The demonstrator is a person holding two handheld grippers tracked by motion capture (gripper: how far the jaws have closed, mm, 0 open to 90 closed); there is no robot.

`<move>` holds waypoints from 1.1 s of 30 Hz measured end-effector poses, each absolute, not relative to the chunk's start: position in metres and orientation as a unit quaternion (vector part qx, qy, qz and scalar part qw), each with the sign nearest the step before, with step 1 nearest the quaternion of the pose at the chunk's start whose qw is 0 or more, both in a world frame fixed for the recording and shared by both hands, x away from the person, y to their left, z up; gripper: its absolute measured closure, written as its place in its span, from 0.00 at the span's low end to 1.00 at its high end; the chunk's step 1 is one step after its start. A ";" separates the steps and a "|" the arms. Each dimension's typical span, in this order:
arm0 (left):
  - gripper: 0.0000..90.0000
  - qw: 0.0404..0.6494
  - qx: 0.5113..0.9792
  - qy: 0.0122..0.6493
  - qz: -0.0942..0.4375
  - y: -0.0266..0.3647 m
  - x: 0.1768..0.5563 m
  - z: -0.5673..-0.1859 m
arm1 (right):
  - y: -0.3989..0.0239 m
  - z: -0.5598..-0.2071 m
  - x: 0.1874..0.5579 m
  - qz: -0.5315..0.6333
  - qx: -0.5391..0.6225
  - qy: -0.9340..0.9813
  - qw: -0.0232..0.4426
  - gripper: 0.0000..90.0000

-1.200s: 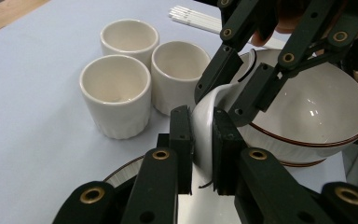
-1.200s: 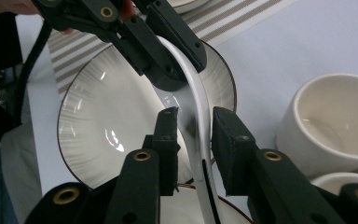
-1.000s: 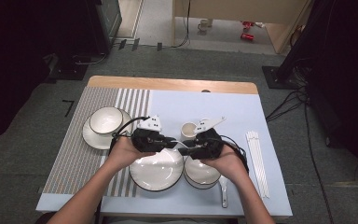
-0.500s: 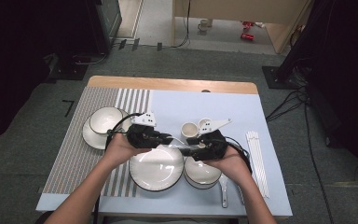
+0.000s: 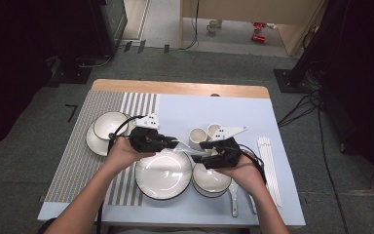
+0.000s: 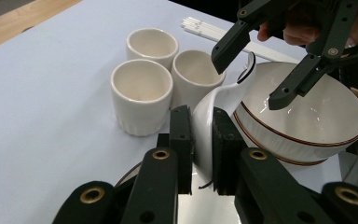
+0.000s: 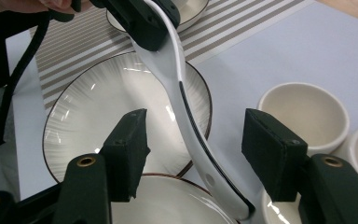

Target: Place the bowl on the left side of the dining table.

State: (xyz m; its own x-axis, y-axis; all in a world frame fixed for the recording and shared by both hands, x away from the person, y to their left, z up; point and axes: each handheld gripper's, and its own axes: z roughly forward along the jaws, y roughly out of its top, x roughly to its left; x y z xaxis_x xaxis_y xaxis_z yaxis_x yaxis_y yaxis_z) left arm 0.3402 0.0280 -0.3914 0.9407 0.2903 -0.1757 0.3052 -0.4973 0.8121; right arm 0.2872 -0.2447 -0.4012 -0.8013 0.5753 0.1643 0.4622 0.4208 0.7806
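My left gripper point(image 6: 200, 154) is clamped tight on the white spoon point(image 6: 214, 109), pads pressing both sides of it near one end. From the high view, that left gripper point(image 5: 171, 144) sits just above the far rim of the big plate point(image 5: 163, 174), and the spoon point(image 5: 187, 151) reaches across from it toward my right gripper point(image 5: 202, 155).

Over on the right, my jaws have just been opening. In the right gripper view the spoon point(image 7: 186, 126) runs between my two pads, but neither pad touches it: a clear gap on each side, so my right gripper point(image 7: 193, 154) is loose around it, holding nothing. The left gripper point(image 7: 142, 21) shows at the top there, biting the far end of the spoon.

The spoon hangs in the air over the gap between the big plate point(image 7: 88, 121) and the bowl point(image 5: 212, 178), its lower end dipping just above the bowl's rim point(image 6: 303, 121). Whether it touches the bowl I cannot tell.

Three small cups point(image 6: 142, 95) stand on the pale blue mat point(image 5: 233, 109) just beyond the spoon. A bundle of white sticks point(image 5: 269, 165) lies off to the right, well apart. Another plate with a bowl in it point(image 5: 108, 130) sits on the striped mat point(image 5: 78, 161) to my left.
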 end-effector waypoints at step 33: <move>0.92 0.479 0.854 0.203 0.010 0.054 0.352 -0.384 | -0.270 -0.400 0.285 0.445 0.326 0.827 0.105 0.39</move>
State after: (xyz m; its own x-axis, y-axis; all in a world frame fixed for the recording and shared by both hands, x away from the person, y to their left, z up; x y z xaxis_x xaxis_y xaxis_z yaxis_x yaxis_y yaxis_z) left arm 0.3522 0.0540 -0.3842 0.9177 0.3553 -0.1775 0.3366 -0.4583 0.8226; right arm 0.2848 -0.2695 -0.4000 -0.7648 0.6338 0.1160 0.4461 0.3909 0.8051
